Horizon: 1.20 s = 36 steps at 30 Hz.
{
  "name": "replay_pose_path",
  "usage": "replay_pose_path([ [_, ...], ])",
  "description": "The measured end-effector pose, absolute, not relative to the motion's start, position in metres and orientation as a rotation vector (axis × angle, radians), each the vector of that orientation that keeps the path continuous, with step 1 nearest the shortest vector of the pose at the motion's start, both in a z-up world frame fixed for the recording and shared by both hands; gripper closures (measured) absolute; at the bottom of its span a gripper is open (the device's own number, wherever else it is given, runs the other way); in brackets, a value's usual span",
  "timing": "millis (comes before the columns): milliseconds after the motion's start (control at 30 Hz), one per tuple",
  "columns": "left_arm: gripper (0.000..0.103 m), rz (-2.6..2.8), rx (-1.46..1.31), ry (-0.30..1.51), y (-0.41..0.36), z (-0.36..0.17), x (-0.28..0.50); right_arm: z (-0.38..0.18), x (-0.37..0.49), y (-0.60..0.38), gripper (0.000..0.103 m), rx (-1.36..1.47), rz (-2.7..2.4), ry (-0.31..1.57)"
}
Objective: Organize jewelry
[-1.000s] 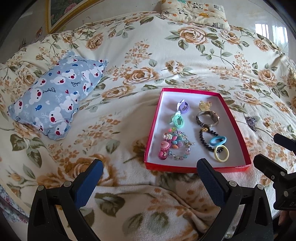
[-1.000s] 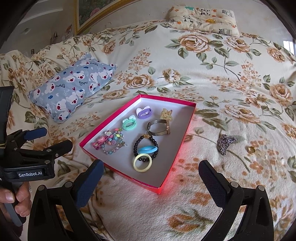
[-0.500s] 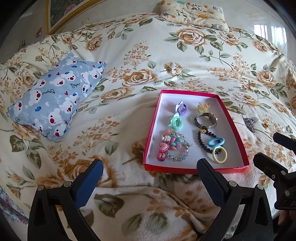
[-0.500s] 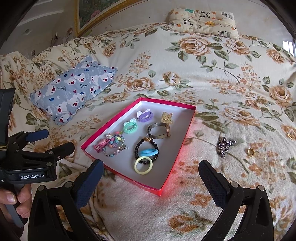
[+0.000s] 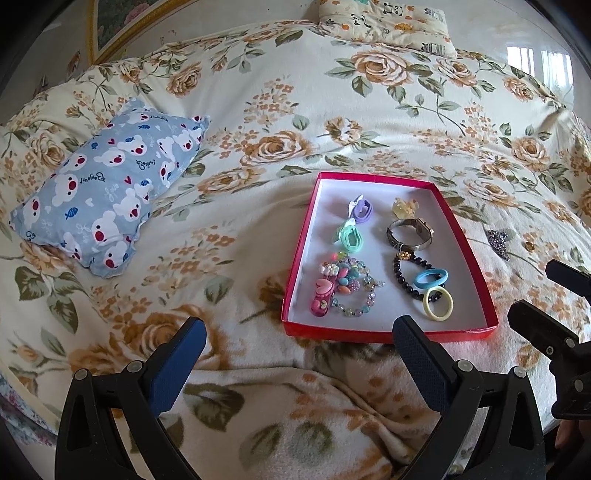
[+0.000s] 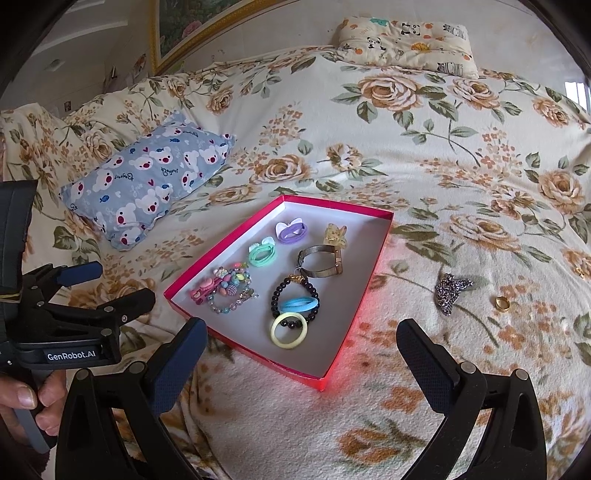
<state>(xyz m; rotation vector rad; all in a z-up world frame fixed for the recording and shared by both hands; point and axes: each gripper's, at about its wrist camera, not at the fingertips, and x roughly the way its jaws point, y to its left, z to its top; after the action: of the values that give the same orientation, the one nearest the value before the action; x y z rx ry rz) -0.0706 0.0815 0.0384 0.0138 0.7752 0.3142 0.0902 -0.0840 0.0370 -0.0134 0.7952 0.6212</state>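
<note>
A red box with a white floor (image 5: 458, 236) (image 6: 362, 277) lies on the floral bed. In it are a purple hair tie (image 5: 360, 210), a green hair tie (image 5: 351, 238), a watch (image 5: 410, 232), a black bead bracelet (image 5: 410, 275), a blue loop (image 6: 300, 304), a yellow ring (image 6: 290, 330) and colourful beads and clips (image 6: 225, 286). Outside the box to its right lie a silver chain (image 6: 450, 291) and a gold ring (image 6: 502, 303). My left gripper (image 5: 295, 347) is open and empty, before the box. My right gripper (image 6: 301, 345) is open and empty, above the box's near corner.
A blue bear-print pillow (image 5: 107, 199) lies left of the box. A panda-print pillow (image 6: 406, 44) sits at the far head of the bed. A framed picture (image 6: 192, 26) hangs on the wall behind. Folded blanket lies at the near edge.
Both grippers have drawn back a little from the box, which looks smaller and higher in both views. Both stay open and empty.
</note>
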Motion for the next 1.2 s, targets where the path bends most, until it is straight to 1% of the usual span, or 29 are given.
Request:
replay_pose_path([
  [1200, 0.001, 0.316, 0.015, 0.757, 0.0794, 0.0372, -0.0714, 0.0361, 0.0895, -0.0838, 0.0, -0.01, 0.619, 0.798],
])
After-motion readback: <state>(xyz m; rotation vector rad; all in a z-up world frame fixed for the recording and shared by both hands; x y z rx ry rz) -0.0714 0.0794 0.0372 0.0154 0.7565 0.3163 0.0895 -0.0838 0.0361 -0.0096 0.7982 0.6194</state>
